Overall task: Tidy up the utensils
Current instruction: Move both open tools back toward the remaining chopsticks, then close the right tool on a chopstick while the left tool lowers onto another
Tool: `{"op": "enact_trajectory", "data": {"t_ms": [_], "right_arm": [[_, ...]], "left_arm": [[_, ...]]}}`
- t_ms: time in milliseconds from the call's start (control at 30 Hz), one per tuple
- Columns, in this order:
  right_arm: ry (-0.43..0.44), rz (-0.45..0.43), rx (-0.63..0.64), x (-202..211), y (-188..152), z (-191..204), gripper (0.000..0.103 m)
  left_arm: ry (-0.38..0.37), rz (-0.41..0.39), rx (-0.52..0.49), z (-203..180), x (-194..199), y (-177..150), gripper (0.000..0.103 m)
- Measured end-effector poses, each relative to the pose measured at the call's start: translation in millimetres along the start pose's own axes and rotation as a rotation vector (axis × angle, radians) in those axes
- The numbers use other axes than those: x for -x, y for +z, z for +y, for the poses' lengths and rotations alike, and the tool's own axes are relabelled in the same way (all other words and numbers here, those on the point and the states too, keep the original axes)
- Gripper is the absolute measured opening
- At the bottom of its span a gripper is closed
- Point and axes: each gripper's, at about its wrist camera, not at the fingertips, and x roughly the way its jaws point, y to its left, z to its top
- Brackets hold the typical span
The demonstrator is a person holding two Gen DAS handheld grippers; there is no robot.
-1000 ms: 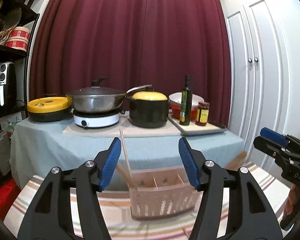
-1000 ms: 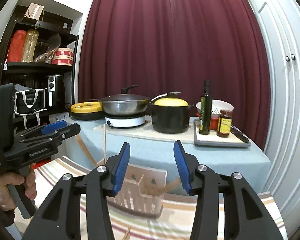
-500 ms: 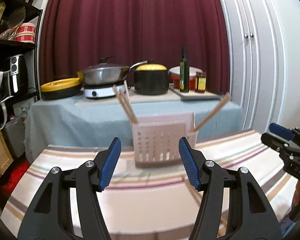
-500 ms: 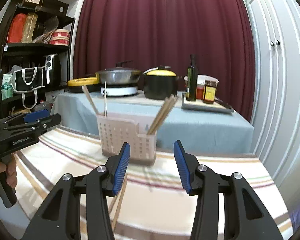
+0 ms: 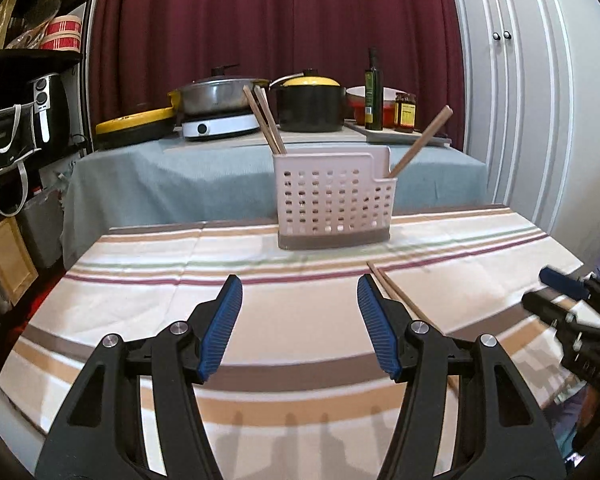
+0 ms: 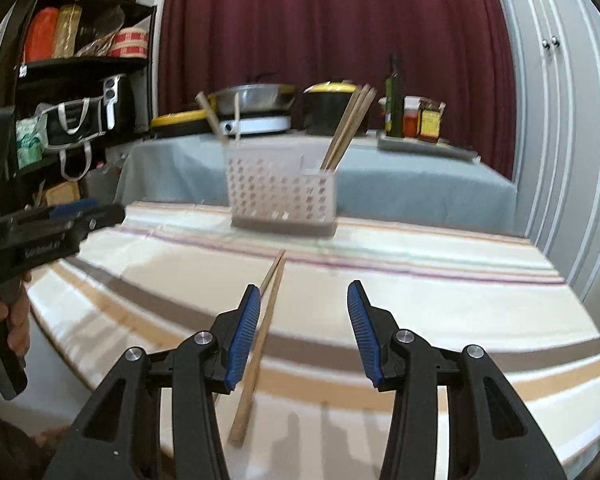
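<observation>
**Loose chopsticks on the cloth, both grippers empty**

While the pink perforated utensil holder (image 5: 334,204) stood upright at the far edge of the striped tablecloth (image 5: 148,308), a pair of wooden chopsticks (image 6: 262,336) lay flat on the cloth well in front of it, side by side, their tips towards the holder. Two more chopsticks (image 5: 265,120) leaned out of the holder's left end, and another stick (image 5: 420,142) slanted out of the lower right compartment; from the right wrist view that right-hand bundle looked like several sticks, though blur kept me from counting them.

The right gripper (image 6: 300,332) hung low over the cloth with its blue-padded jaws spread wide and nothing between them; its left pad sat just beside the loose pair, though I could not say whether it touched. The left gripper (image 5: 298,326) was likewise spread and empty, the loose pair running under its right finger. A hand (image 6: 10,320) grasped the left gripper's handle.

Behind the table stood a grey-draped counter (image 5: 180,176) carrying a lidded wok (image 5: 216,96) on a white hotplate, a black pot with a yellow lid (image 5: 310,104), an oil bottle (image 5: 373,88) and a jar (image 5: 405,112), all before a maroon curtain (image 5: 280,16).
</observation>
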Motion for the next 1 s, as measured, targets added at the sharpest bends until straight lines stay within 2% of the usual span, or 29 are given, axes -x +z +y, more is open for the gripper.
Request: {"op": "enact_trajectory", "data": {"t_ms": [267,533,633,800,867,1000], "right_arm": [[0.040,0.072,0.004,-7.9,-36.8,11.4,0.046],[0.073,0.148,0.009,-19.2,-55.9,16.0,0.043],[0.081,0.166,0.001,-21.4,-59.0,16.1,0.036],[0.093,0.170,-0.016,-19.5,-58.5,14.7,0.015],[0.099,0.170,-0.013,-19.3,-58.4,15.5,0.010],[0.089,0.167,-0.014,-19.1,-58.1,14.4,0.007]], "left_arm": [[-0.004,0.028,-0.003,-3.2,2.4,-15.4,0.059],[-0.023,0.068,0.002,-9.3,-0.8,-27.6,0.059],[-0.031,0.070,-0.009,-14.2,-1.3,-28.3,0.059],[-0.050,0.081,-0.019,-21.6,-3.8,-29.6,0.059],[-0.060,0.087,-0.021,-24.4,-4.6,-30.3,0.059],[-0.080,0.096,-0.036,-32.0,-6.0,-31.4,0.059]]}}
